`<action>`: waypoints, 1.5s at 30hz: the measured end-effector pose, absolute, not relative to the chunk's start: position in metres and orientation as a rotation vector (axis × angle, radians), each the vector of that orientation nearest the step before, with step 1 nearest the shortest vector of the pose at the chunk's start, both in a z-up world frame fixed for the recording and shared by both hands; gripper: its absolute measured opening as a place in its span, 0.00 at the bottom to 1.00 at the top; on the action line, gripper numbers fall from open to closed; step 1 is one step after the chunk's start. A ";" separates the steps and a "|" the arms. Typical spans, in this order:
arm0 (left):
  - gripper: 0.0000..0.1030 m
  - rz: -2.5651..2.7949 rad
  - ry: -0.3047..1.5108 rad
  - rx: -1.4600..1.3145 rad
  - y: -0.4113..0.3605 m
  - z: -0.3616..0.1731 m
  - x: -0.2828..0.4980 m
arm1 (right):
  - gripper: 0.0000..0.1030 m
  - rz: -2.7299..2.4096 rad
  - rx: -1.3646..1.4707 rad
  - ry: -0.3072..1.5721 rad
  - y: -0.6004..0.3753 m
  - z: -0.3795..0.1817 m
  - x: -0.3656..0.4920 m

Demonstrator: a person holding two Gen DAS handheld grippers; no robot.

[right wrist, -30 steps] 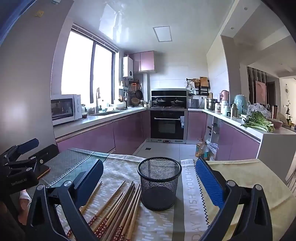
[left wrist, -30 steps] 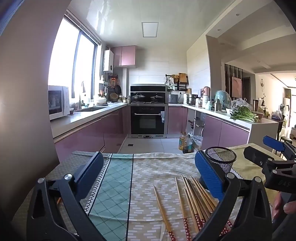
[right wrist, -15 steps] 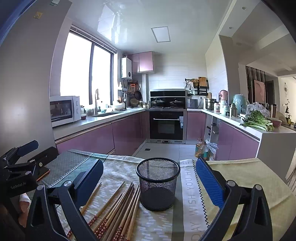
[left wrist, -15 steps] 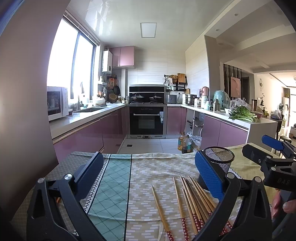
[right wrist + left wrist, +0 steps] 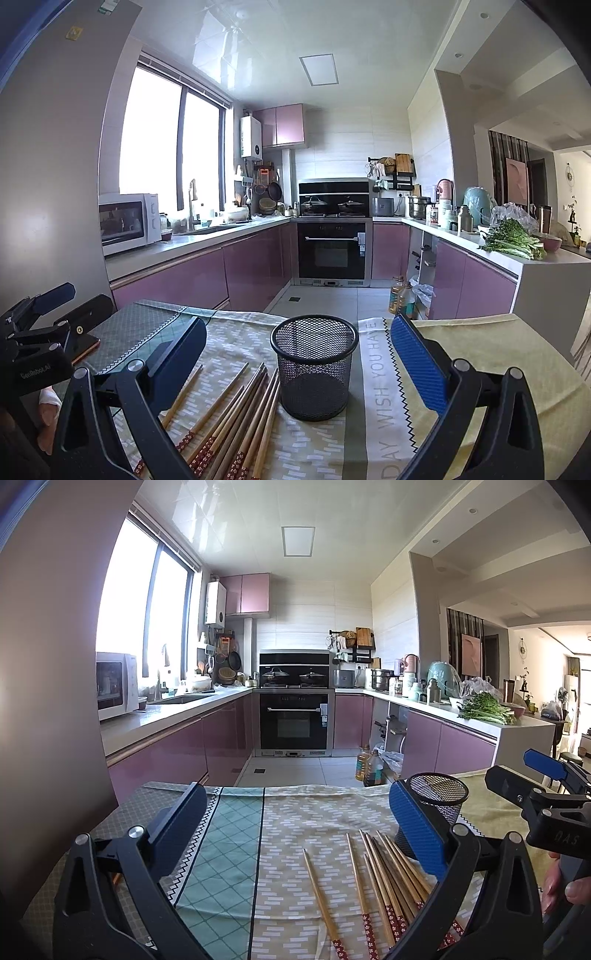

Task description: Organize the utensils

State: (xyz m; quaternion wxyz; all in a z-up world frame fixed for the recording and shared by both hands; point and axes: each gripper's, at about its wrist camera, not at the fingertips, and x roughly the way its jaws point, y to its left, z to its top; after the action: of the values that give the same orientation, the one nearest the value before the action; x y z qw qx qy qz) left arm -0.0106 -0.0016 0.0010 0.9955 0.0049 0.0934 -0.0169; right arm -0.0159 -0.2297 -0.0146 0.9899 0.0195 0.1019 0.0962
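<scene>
Left gripper spread wide, empty, marked "GenRobot.AI" | right gripper spread wide, empty, marked "DAS" | chopsticks lay loose on tablecloth, just left of upright mesh cup | cloth read "WISH YOU HAVE"

Wooden chopsticks with red patterned ends are lying flat in a loose fan on the counter's patterned cloth, one chopstick sitting apart. A black mesh utensil holder is standing upright and empty just beside them, toward the far edge.
</scene>
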 end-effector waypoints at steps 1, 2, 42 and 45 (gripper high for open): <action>0.95 -0.035 0.188 0.010 -0.001 0.001 -0.011 | 0.94 0.194 0.040 0.206 -0.230 -0.015 -0.016; 0.95 -0.035 0.186 0.009 -0.001 0.001 -0.011 | 0.94 0.194 0.040 0.206 -0.230 -0.015 -0.016; 0.95 -0.035 0.190 0.011 -0.004 0.001 -0.009 | 0.94 0.197 0.049 0.213 -0.233 -0.015 -0.014; 0.95 -0.035 0.191 0.011 -0.004 0.000 -0.009 | 0.94 0.199 0.052 0.217 -0.233 -0.015 -0.013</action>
State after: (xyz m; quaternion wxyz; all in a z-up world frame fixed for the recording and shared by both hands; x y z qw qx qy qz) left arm -0.0088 -0.0042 -0.0003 0.9952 0.0056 0.0956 -0.0177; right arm -0.0131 -0.2330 -0.0155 0.9888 0.0257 0.1081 0.0992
